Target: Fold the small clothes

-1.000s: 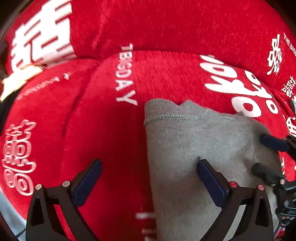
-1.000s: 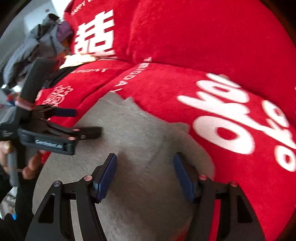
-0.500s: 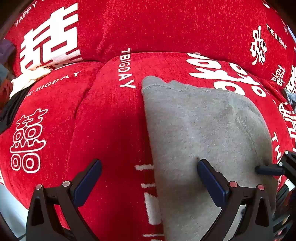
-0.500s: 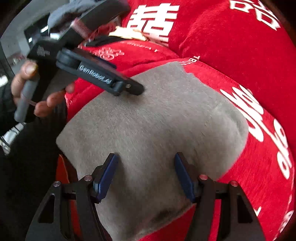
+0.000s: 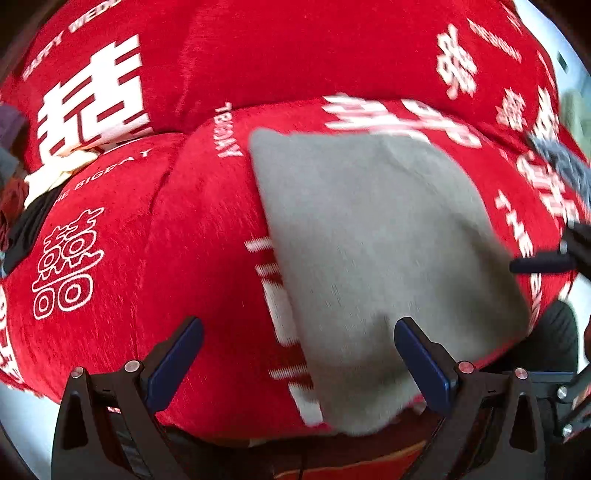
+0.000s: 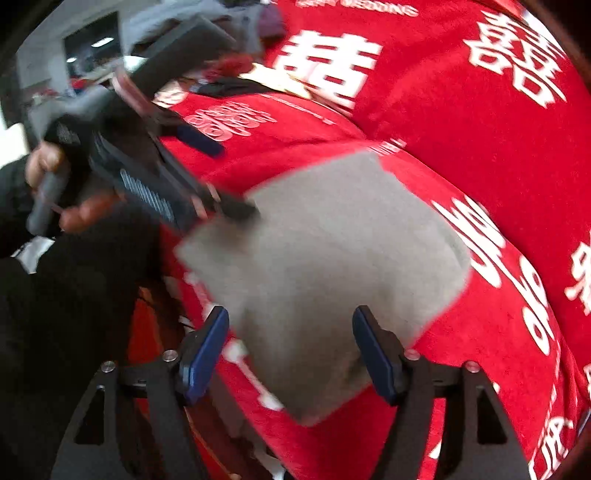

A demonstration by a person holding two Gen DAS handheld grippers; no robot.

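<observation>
- We find the grey garment (image 5: 376, 258) lying folded into a compact, roughly four-sided pad on the red sofa cover (image 5: 184, 258), on the seat cushion nearer the front edge, its near corner hanging slightly over that edge.
- In the right wrist view the same garment (image 6: 332, 266) shows a flat top surface with no loose sleeves or legs visible; motion blur prevents us from reading seams or hems.
- The left gripper (image 5: 299, 354) stands wide open above the garment's near left edge. Its right finger is over grey cloth, its left finger over bare red cover. Nothing is gripped between them.
- The right gripper (image 6: 290, 345) is likewise open, and its jaws have just been widening. The garment's near corner lies below and between the blue pads, but we see no pad pressing on it.
- From the right wrist view the left gripper (image 6: 207, 177) appears at the garment's far left corner, held by a hand (image 6: 55, 173); whether a fingertip touches the cloth there we cannot tell for the blur.
- From the left wrist view one finger of the right gripper (image 5: 543, 264) enters at the right margin, just beside the garment's right edge.
- The cover carries white printed characters and lettering.
- A heap of other clothes (image 6: 221, 26) lies at the sofa's far left end, well apart.
</observation>
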